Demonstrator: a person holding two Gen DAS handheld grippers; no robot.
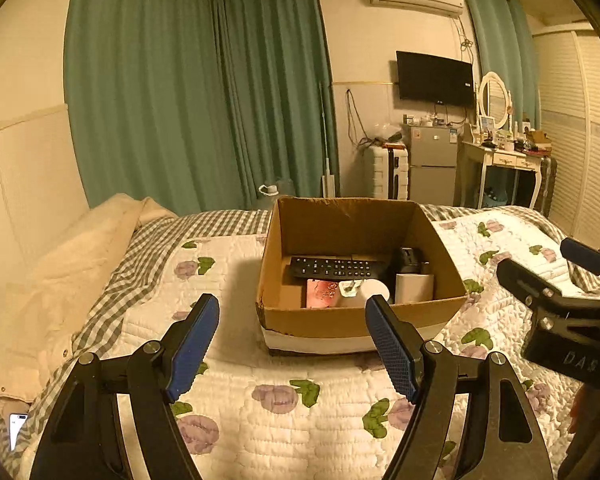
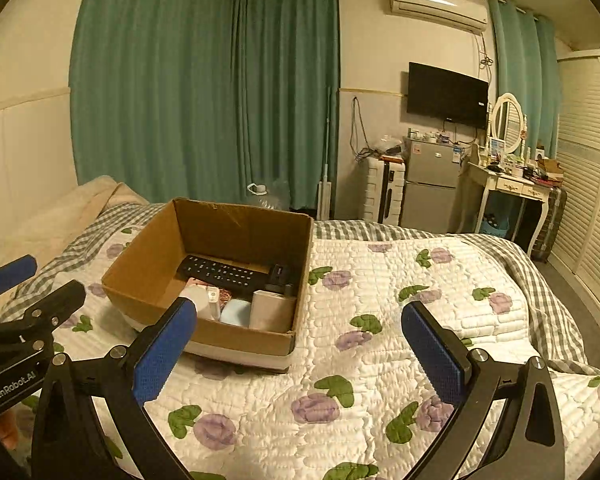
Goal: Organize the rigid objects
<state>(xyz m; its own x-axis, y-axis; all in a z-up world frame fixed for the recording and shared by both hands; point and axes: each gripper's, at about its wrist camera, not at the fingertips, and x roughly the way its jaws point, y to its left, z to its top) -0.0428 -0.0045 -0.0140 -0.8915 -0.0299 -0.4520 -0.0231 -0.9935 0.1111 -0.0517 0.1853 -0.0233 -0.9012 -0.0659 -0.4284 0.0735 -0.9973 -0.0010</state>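
Item: one cardboard box (image 1: 360,320), open-topped, standing on the bed (image 2: 380,360) atop a flowered quilt. All the loose goods in view lie inside it; none is seen out on the quilt.

Contents, counted across both views:
- remote control (image 1: 334,267), one, black, lying flat toward the back.
- dark gadget (image 1: 410,260), one, at the back right corner beside the remote; kind not clear.
- white block (image 1: 414,288), one, at the front right against the wall.
- pale blue case (image 2: 236,312), one, just beside the white block.
- white round piece (image 1: 374,292), one, near the front wall, with a small white holder touching it.
- pink packet (image 1: 322,294), one, flat, partly under the remote.

Tools:
- left gripper (image 1: 292,344), one, fingers spread wide, holding nothing, hovering short of the box's near wall.
- right gripper (image 2: 300,350), one, fingers spread wide, empty, off the box's right front corner.

Judgement: the gathering looks about finished. If tidying goes on, reach down over the near wall from above, take one piece at a time across its narrow side, and keep the two tools apart so they do not knock the box askew on the soft quilt.
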